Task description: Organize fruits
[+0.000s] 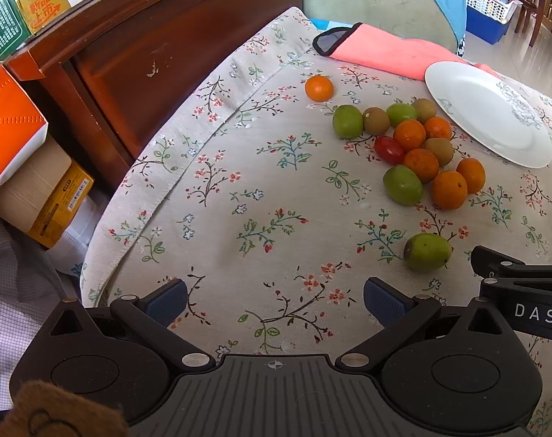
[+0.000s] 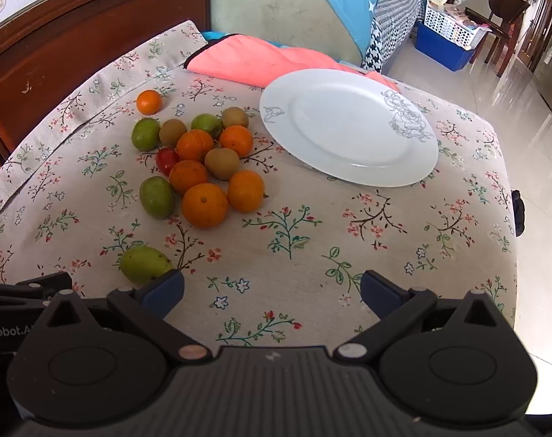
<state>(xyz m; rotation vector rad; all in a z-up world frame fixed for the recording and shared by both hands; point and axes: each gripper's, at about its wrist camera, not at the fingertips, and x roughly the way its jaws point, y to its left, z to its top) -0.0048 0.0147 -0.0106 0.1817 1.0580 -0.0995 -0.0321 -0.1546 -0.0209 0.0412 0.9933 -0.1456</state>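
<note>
A pile of small oranges [image 2: 204, 204], green fruits [image 2: 156, 196], brown kiwis [image 2: 222, 163] and one red tomato [image 2: 166, 160] lies on the floral tablecloth, left of an empty white plate [image 2: 348, 127]. One orange [image 2: 149, 102] lies apart at the back. One green fruit [image 2: 144, 264] lies apart at the front, just ahead of my right gripper's left finger. My right gripper [image 2: 272, 291] is open and empty. In the left wrist view the pile [image 1: 421, 164], the plate [image 1: 487, 116] and the front green fruit [image 1: 427, 252] are to the right. My left gripper [image 1: 274, 302] is open and empty.
A pink cloth [image 2: 261, 60] lies behind the plate at the table's far edge. A dark wooden cabinet [image 1: 148, 54] and stacked boxes [image 1: 39, 189] stand left of the table. A chair back [image 2: 283, 11] stands behind. The table's right edge [image 2: 512, 218] drops to a tiled floor.
</note>
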